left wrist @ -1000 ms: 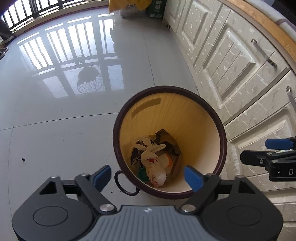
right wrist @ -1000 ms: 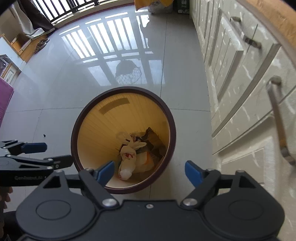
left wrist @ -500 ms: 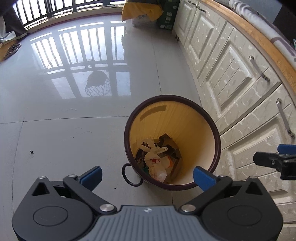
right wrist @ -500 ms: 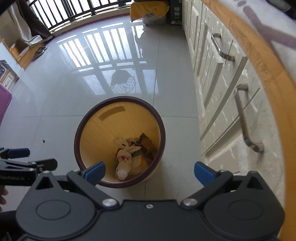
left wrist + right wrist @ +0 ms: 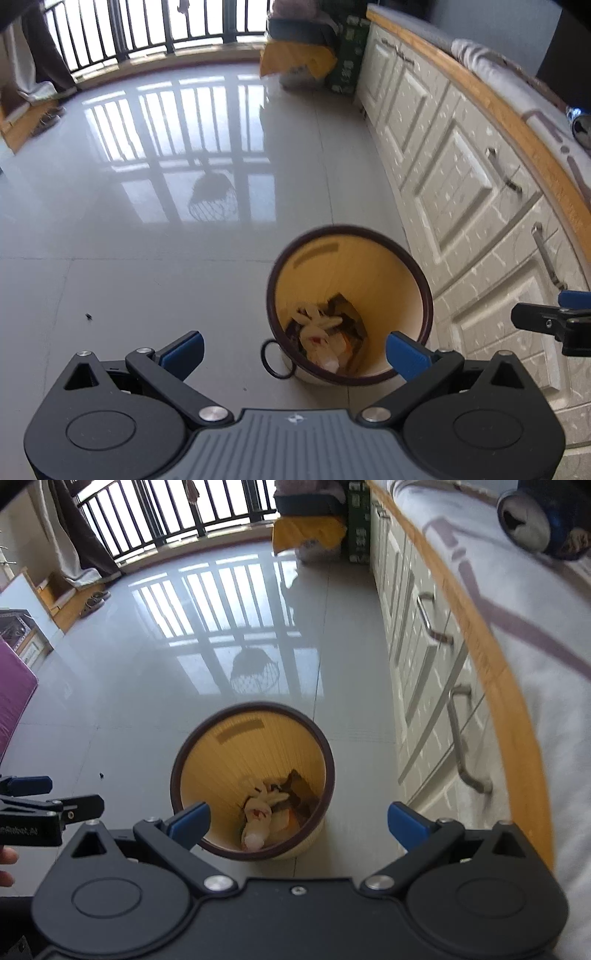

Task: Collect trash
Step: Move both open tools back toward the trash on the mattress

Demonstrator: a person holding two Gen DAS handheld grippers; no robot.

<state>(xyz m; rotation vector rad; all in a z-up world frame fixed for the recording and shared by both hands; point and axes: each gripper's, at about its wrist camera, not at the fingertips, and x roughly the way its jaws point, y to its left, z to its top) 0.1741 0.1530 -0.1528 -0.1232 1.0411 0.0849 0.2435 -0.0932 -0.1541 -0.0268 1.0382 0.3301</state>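
Both of your grippers stand spread wide with nothing between the blue pads: the left gripper [image 5: 293, 350] and the right gripper [image 5: 298, 821] each look down past their fingertips at the waste bin [image 5: 349, 236] on the floor tiles [image 5: 147, 258]. The bin stands upright just off the foot of the cabinet fronts [image 5: 461, 206], ahead of and below both tools, roughly between them; neither is clearly nearer. Collected trash [image 5: 317, 338] lies in its bottom, including a knotted white bag. A dark ring [image 5: 275, 359] lies against the bin's base, seen only from the left wrist. Only the right wrist view shows the countertop cloth [image 5: 517, 602] with a dark blue object [image 5: 543, 520] near its far edge, possibly your next pickup; I cannot identify it.
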